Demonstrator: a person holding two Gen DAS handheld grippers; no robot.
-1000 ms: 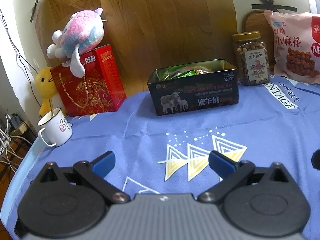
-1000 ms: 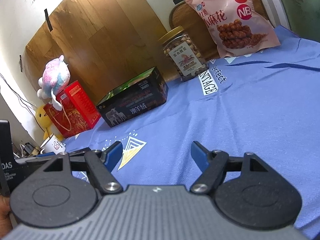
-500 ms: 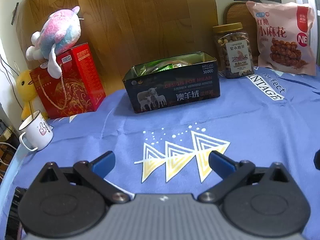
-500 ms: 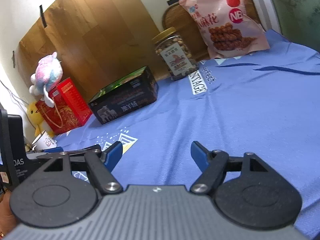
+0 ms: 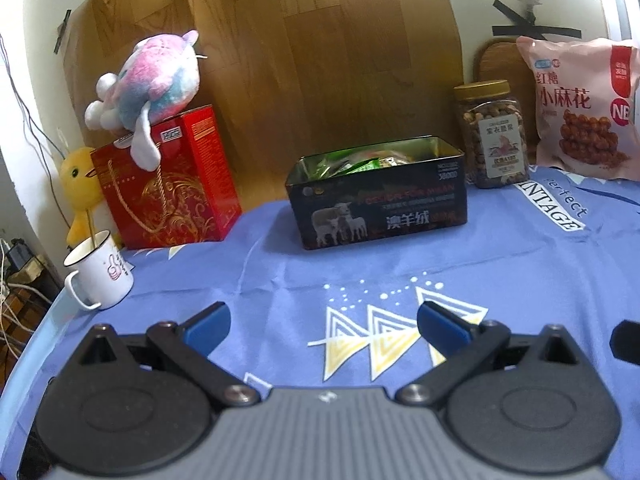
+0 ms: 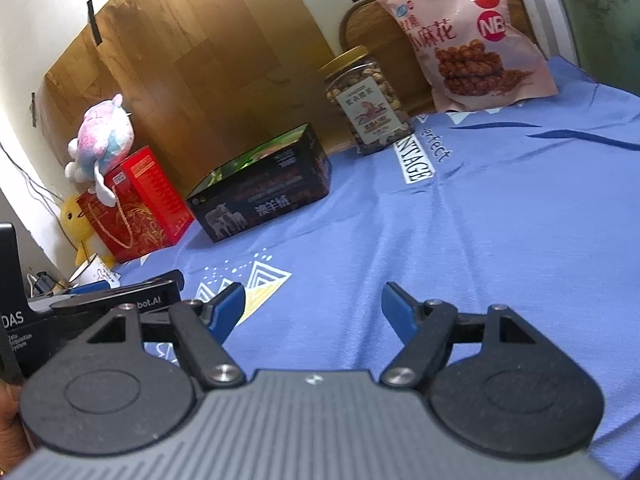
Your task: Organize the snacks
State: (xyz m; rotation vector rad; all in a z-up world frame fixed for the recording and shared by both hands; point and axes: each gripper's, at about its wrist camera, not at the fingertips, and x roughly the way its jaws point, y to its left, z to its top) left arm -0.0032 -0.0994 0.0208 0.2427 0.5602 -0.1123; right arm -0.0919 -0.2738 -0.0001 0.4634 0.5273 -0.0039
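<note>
A black open tin (image 5: 380,204) with sheep on its side holds green snack packets (image 5: 356,162) at the back of the blue cloth; it also shows in the right wrist view (image 6: 264,196). A clear nut jar (image 5: 493,136) with a gold lid stands right of it, also in the right wrist view (image 6: 368,100). A pink snack bag (image 5: 580,112) leans on the wall at far right, also in the right wrist view (image 6: 468,36). My left gripper (image 5: 323,323) is open and empty, low over the cloth. My right gripper (image 6: 312,307) is open and empty, beside the left one.
A red gift box (image 5: 168,180) with a pink plush toy (image 5: 148,80) on top stands at back left, a yellow duck toy (image 5: 80,188) behind it. A white mug (image 5: 100,272) sits near the table's left edge. A wooden board (image 5: 300,60) leans on the wall.
The left gripper has swung back to the left and drawn a little nearer the tin. The right gripper has moved slightly forward. Both stay open and empty.
</note>
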